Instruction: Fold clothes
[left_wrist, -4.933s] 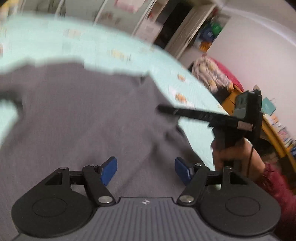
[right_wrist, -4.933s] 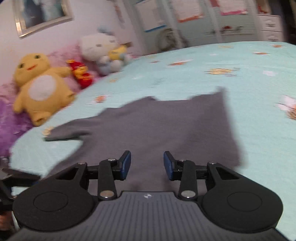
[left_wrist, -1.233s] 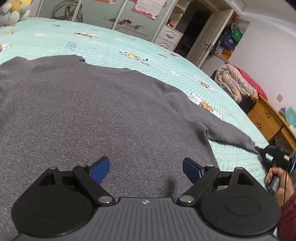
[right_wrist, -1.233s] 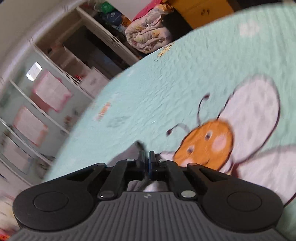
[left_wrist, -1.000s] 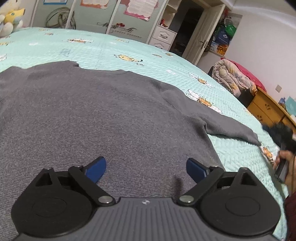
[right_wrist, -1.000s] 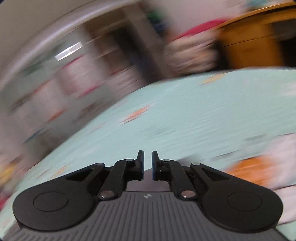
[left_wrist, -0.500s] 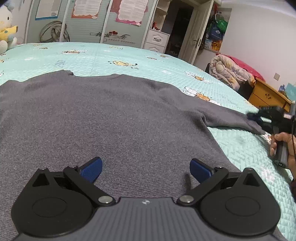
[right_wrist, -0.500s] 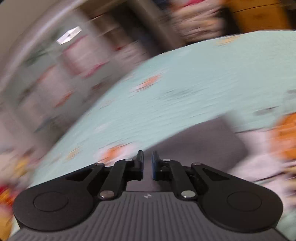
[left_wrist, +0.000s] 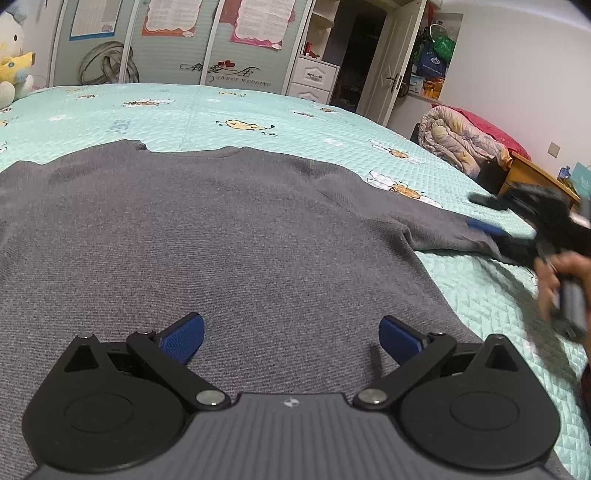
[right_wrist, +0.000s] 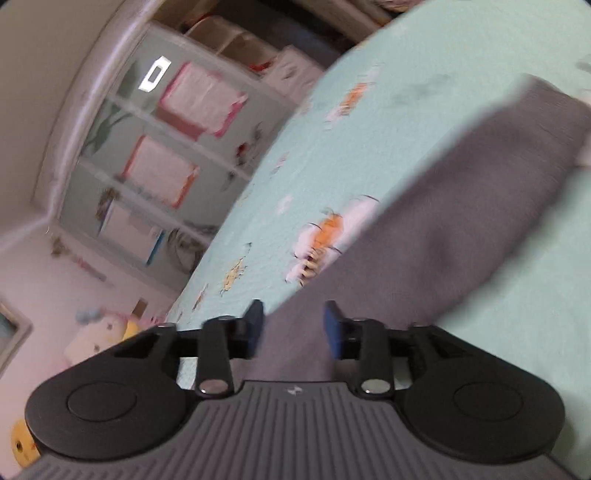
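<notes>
A grey sweater (left_wrist: 221, 229) lies spread flat on the teal bed cover (left_wrist: 229, 110). Its right sleeve (left_wrist: 443, 230) stretches out toward the bed's right edge. My left gripper (left_wrist: 291, 338) hovers low over the sweater's lower body, open wide with nothing between its blue pads. My right gripper (left_wrist: 484, 214), blurred and held by a hand (left_wrist: 554, 280), is at the sleeve's cuff end. In the right wrist view the sleeve (right_wrist: 461, 206) runs diagonally under my right gripper (right_wrist: 293, 326). Its jaws are opening, with the sleeve cloth lying between them and the pads not pressing it.
Wardrobe doors with posters (left_wrist: 166, 40) and an open doorway (left_wrist: 354, 62) stand behind the bed. A rolled quilt (left_wrist: 461, 140) and a wooden desk (left_wrist: 532, 177) sit off the bed's right side. Plush toys (left_wrist: 11, 62) rest at the far left.
The right gripper's jaws were shut and now stand apart. It has rolled and shifted along the sleeve. The left gripper has hardly moved.
</notes>
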